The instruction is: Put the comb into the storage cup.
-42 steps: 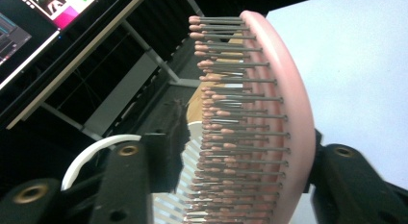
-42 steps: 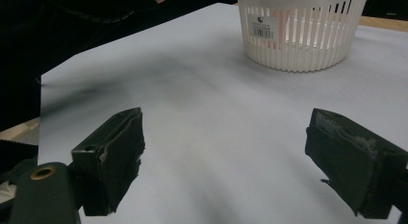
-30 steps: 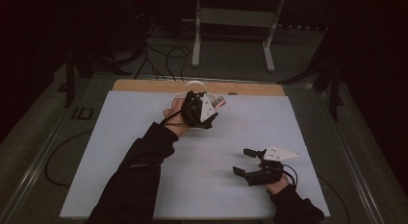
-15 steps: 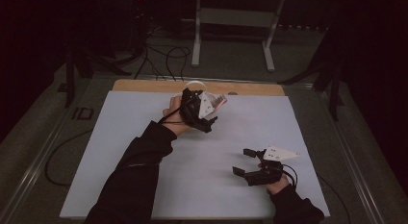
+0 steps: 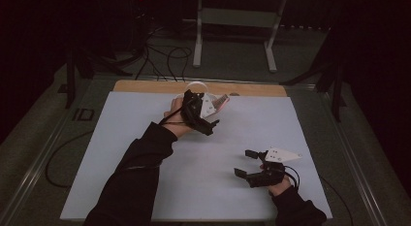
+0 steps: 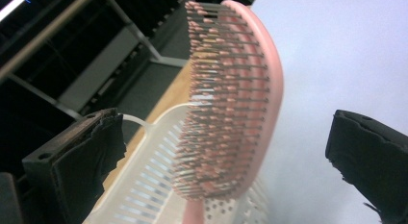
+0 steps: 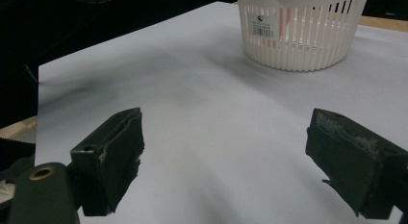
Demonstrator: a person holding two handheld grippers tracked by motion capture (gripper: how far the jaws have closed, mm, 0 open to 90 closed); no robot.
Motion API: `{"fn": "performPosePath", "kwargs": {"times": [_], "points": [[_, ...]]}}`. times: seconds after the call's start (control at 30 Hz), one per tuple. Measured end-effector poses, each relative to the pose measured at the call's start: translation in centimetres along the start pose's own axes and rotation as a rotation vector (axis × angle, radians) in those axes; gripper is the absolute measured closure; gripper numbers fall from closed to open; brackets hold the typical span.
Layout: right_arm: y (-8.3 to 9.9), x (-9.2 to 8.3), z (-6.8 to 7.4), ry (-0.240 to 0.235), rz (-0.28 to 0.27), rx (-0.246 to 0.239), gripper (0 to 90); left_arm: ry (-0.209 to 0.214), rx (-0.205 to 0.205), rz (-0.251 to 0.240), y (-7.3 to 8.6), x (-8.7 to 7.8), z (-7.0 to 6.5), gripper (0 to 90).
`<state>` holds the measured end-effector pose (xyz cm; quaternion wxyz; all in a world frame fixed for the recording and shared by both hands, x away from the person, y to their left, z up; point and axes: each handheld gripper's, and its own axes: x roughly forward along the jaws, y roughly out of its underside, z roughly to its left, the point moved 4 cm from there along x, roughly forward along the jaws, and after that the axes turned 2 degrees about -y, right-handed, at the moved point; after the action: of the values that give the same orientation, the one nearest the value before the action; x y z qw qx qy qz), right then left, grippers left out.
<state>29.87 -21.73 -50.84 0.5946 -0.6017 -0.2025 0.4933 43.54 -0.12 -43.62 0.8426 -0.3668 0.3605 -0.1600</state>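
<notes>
While our left gripper (image 5: 209, 120) hangs over the far middle of the pale blue table (image 5: 145, 138), its 2 black jaws have just been opening and now stand spread wide. Between them, in the left gripper view, a pink hairbrush (image 6: 231, 104) stands on end with its bristles turned toward the left jaw, and neither pad presses on it. Its handle runs down into a white slatted basket (image 6: 154, 185), so the brush rests inside the basket with its head rising above the rim. From the high view we make out the basket's pale rim (image 5: 196, 84) just beyond our left hand, near the table's wooden far edge. Our right gripper (image 5: 248, 164) sits low near the table's near right corner, well apart from the left one, its 2 jaws also spread with bare table between them. From the right gripper view the basket (image 7: 300, 29) stands upright ahead.
</notes>
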Motion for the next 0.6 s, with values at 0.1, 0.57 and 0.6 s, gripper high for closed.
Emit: {"fn": "performPosePath", "kwargs": {"times": [0.1,0.57,0.6], "points": [[0.03,0.01,-0.03,0.002,0.001,0.002,12.6,0.006,-0.011,0.004,0.09,-0.13,0.14,0.0],[0.15,-0.07,-0.24,0.009,0.005,-0.002,12.4,0.085,-0.073,0.018,-0.15,-0.82,0.57,0.0],[0.13,-0.11,-0.21,0.01,0.004,-0.001,12.4,0.085,-0.073,0.018,-0.15,-0.82,0.57,0.0]]}}
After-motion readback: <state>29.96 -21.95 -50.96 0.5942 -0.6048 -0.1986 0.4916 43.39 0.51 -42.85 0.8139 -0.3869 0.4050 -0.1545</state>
